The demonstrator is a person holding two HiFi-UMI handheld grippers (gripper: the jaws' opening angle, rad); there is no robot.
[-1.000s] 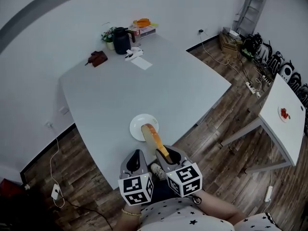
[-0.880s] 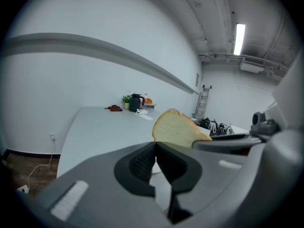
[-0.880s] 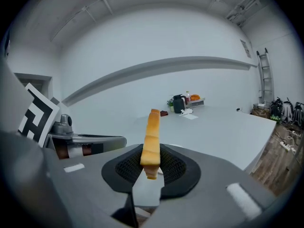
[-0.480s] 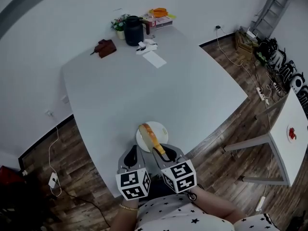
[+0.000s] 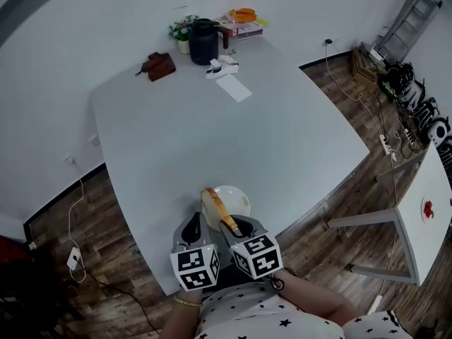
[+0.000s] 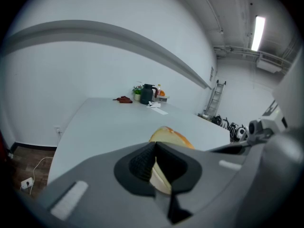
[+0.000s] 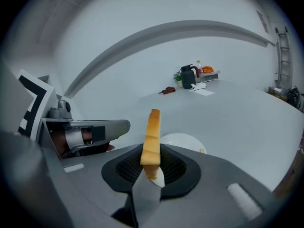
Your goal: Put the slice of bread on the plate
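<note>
A slice of bread (image 5: 214,207) with a golden crust stands on edge between the pads of my right gripper (image 5: 232,224), which is shut on its lower end. In the right gripper view the bread (image 7: 152,136) rises straight out of the jaws, and the white plate (image 7: 184,140) lies just beyond it. The plate (image 5: 236,200) sits near the front edge of the grey table (image 5: 212,140), and the slice leans over its left rim. My left gripper (image 5: 192,230) hangs close beside the right one, shut and holding nothing. Its own view shows the bread (image 6: 172,137) past its tips.
At the table's far end stand a dark jug (image 5: 204,41), a small plant (image 5: 182,30), a brown object (image 5: 158,65), a paper sheet (image 5: 233,87) and books (image 5: 244,21). The table's front edge is right under the grippers. A second white table (image 5: 424,210) stands at the right.
Both grippers have sunk toward the table together. The bread, still held, now hangs over the plate's left rim instead of its middle.
</note>
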